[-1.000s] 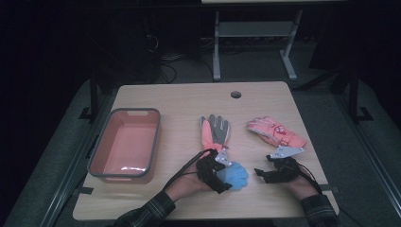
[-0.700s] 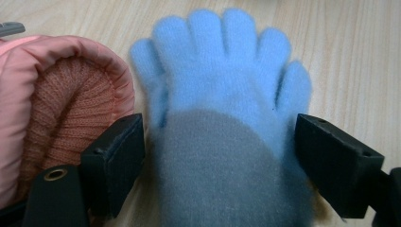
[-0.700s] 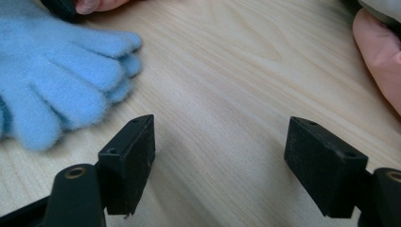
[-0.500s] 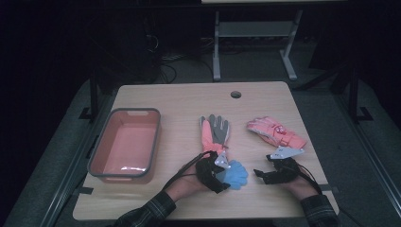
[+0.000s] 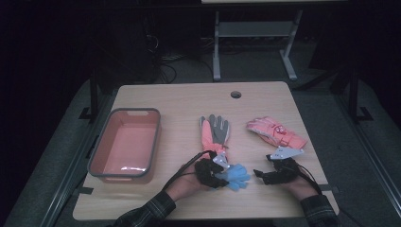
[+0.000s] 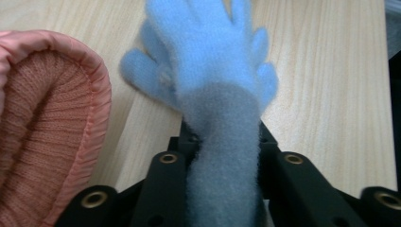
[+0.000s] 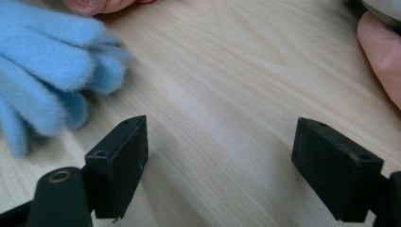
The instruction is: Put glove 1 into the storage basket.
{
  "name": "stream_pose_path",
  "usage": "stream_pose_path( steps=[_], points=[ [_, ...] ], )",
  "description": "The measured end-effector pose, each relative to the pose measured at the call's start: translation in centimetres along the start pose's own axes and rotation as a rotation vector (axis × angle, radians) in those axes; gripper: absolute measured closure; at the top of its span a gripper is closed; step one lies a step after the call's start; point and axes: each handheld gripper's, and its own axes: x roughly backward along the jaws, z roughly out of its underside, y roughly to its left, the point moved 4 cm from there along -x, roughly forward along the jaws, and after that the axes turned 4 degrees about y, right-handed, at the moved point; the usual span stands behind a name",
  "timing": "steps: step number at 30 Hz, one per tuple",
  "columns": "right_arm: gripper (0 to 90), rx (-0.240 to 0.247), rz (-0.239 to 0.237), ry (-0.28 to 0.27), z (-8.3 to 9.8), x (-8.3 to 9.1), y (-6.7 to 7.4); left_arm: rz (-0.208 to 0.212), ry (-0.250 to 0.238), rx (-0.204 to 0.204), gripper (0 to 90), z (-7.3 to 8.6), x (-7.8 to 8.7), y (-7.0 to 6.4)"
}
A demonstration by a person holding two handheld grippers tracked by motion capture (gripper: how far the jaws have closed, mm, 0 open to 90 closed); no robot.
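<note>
The left gripper [image 5: 218, 174], jaws just closing, pinches the fuzzy blue glove's [image 6: 208, 71] cuff; the right gripper [image 7: 220, 165] stands spread, empty. The orange bin [image 5: 101, 149] far left holds nothing yet.

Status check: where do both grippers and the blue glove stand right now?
Left gripper just closed on blue glove at its cuff. Right gripper open, nothing between its jaws. Orange-grey glove close beside the blue one; bin off to the left.
</note>
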Motion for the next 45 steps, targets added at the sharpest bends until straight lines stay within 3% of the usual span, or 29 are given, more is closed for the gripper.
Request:
stream_pose_path(
  steps=[1, 4, 10, 11, 21, 26, 31, 32, 33, 36, 39, 42, 45],
  points=[
    [19.3, 0.0, 0.0, 0.0, 0.0, 0.0, 0.0, 0.009, 0.002, 0.002, 74.5, 0.0, 0.0, 0.1],
    [19.3, 0.001, 0.0, 0.0, 0.0, 0.0, 0.0, 0.063, -0.02, 0.059, 76.8, 0.2, 0.1, 0.3],
    [19.2, 0.0, 0.0, 0.0, 0.0, 0.0, 0.0, 0.098, -0.053, 0.089, 77.9, 0.1, 1.0, 0.5],
    [19.2, 0.0, 0.0, 0.0, 0.0, 0.0, 0.0, 0.111, -0.082, 0.098, 77.9, -0.1, 1.7, 0.5],
    [18.0, 0.003, -0.003, 0.002, 0.0, 0.0, 0.0, 0.103, -0.162, 0.135, 77.8, -0.3, 6.0, 1.2],
    [16.4, 0.0, 0.0, 0.004, 0.0, 0.0, 0.0, 0.082, -0.184, 0.149, 77.8, -0.1, 7.8, 1.7],
    [12.8, -0.012, 0.002, 0.013, 0.0, -0.1, 0.2, 0.034, -0.214, 0.19, 77.7, 0.7, 10.4, 2.7],
    [8.3, -0.004, 0.0, 0.02, 0.0, -0.2, 0.1, 0.018, -0.233, 0.22, 77.7, 1.2, 11.4, 3.1],
    [8.3, -0.004, 0.0, 0.02, 0.0, -0.2, 0.1, 0.018, -0.233, 0.22, 77.7, 1.2, 11.4, 3.1],
    [2.2, -0.006, -0.003, 0.037, 0.0, -0.3, 0.2, -0.014, -0.259, 0.256, 77.7, 2.3, 13.3, 3.9],
    [0.7, -0.001, 0.004, 0.043, 0.0, -0.4, 0.1, -0.047, -0.289, 0.301, 77.7, 3.8, 15.2, 4.8],
    [0.7, -0.007, 0.002, 0.044, 0.0, -0.4, 0.2, -0.066, -0.299, 0.32, 77.7, 4.6, 16.1, 5.3],
    [0.7, -0.007, 0.002, 0.044, 0.0, -0.4, 0.2, -0.119, -0.301, 0.359, 77.7, 6.0, 17.6, 6.2]
  ],
)
